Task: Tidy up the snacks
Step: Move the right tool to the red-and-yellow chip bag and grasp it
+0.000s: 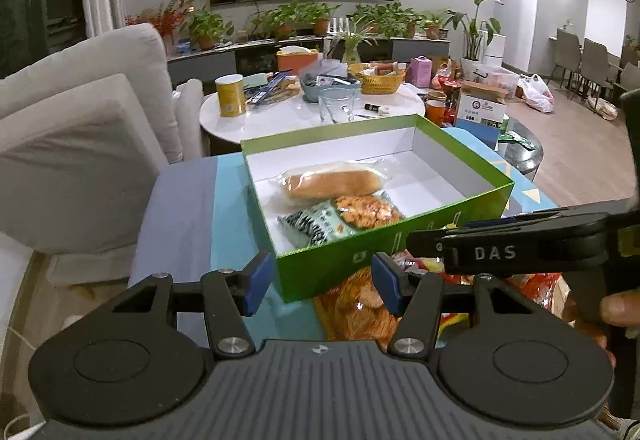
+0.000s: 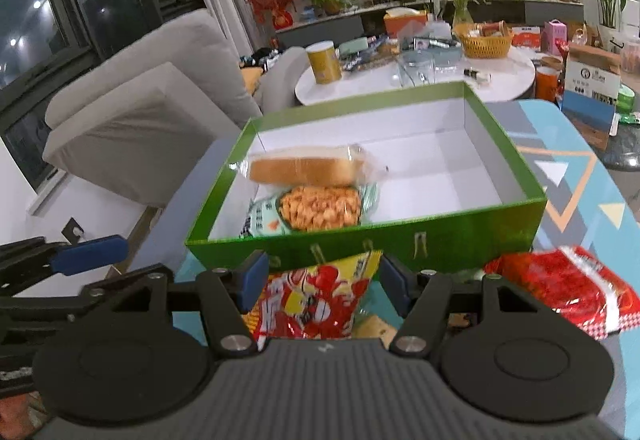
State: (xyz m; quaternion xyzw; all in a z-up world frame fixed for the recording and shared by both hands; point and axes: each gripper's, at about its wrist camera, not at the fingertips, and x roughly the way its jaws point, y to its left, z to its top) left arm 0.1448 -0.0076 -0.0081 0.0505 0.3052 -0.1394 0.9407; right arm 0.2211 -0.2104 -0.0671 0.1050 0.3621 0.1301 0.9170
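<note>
From the left wrist, the left gripper [image 1: 318, 282] hovers at the near left corner of the green box [image 1: 400, 240], its blue pads apart with nothing between them: released. Inside the box, at the left end, lie a wrapped bread roll [image 1: 332, 182] and a clear-windowed bag of orange crackers [image 1: 366, 212] on a green-and-white packet [image 1: 312, 226]; the right half is bare. Just near of the box wall, below the pads, sits a net-like bag of round crackers [image 1: 360, 306], still on the patterned table [image 1: 224, 200]. The right gripper [image 1: 416, 240] reaches in from the right, across the box's near wall.

From the right wrist, the right gripper [image 2: 324, 276] has a red-and-yellow snack bag [image 2: 320, 296] between its pads; the bag fills the gap and looks pinched, so I judge it grasped, though the contact at the right pad is unclear. The bag is just near of the box wall, not yet inside. A red packet [image 2: 560, 286] lies on the table to the right.

These bags are light, soft and crinkly, with brittle contents. The sealed top edge or a flat margin is likely the best hold; squeezing the middle would crush the chips.
</note>
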